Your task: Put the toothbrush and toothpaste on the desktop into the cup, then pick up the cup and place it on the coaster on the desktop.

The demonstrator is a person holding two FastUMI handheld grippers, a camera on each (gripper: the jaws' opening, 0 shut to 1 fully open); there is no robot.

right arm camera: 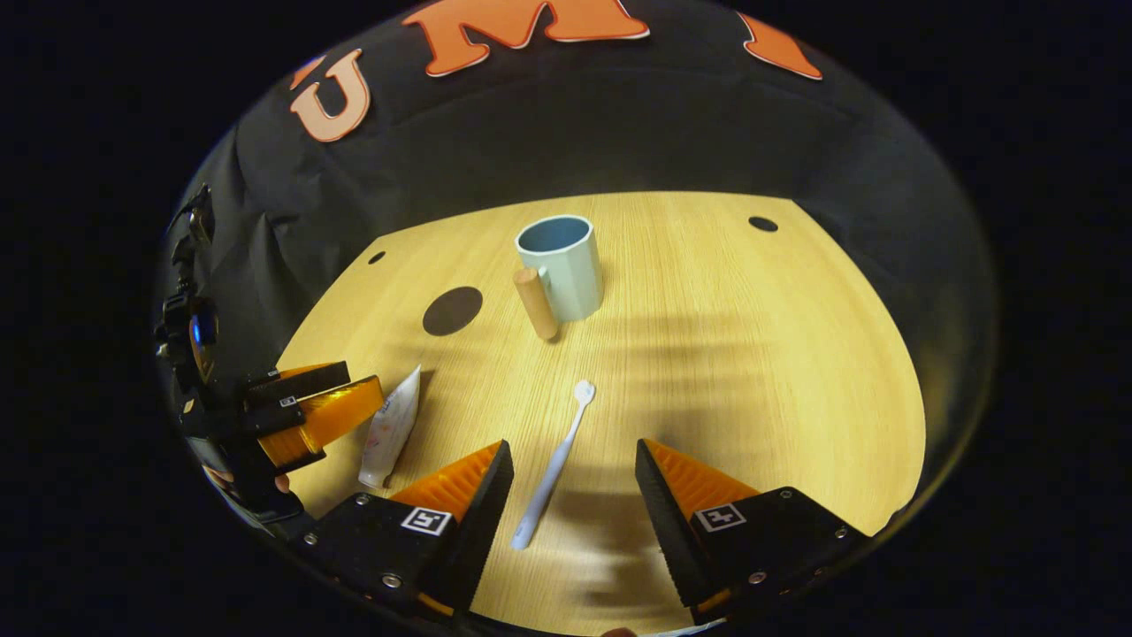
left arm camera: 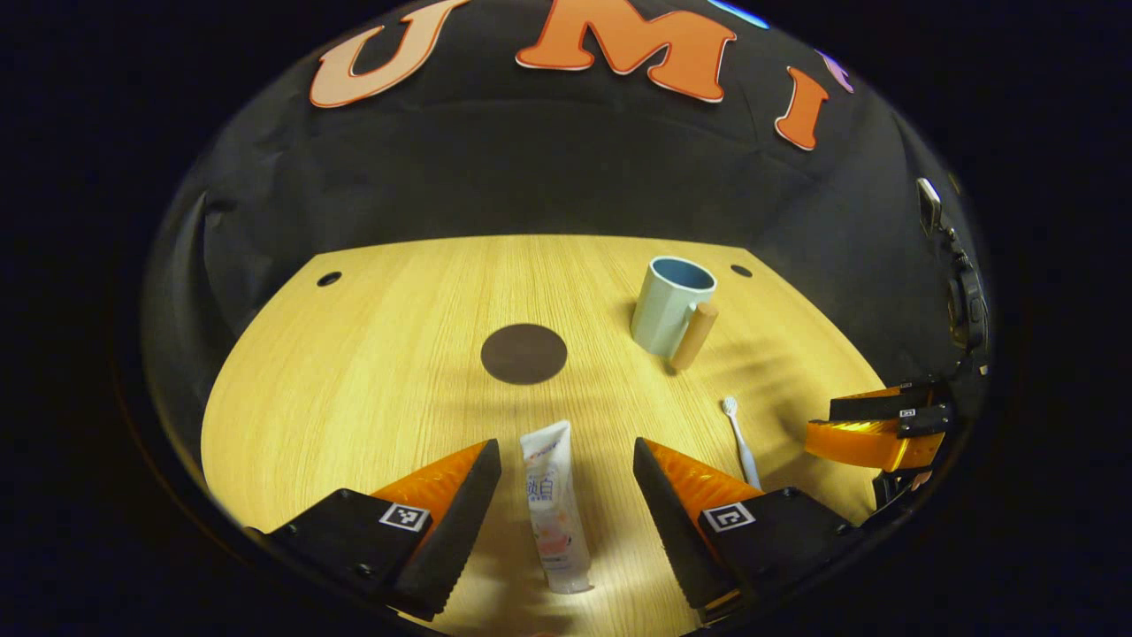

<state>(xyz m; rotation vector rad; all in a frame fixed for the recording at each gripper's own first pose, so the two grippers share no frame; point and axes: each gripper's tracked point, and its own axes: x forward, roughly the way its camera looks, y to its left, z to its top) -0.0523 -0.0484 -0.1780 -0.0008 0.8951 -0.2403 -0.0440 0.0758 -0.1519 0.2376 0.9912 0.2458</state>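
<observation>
One toothpaste tube (left arm camera: 554,504) lies between the left gripper's (left arm camera: 566,469) released jaws; one toothbrush (right arm camera: 554,464) between the right gripper's (right arm camera: 573,469) released jaws. One cup (left arm camera: 672,305), one coaster (left arm camera: 523,353) sit farther on the desk (left arm camera: 354,372).

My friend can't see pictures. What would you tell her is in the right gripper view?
A white toothbrush lies on a wooden desktop between the open fingers of the right gripper. Farther back stands a pale blue cup with a wooden handle, a dark round coaster to its left. At the left edge, the left gripper hovers by a toothpaste tube.
</observation>
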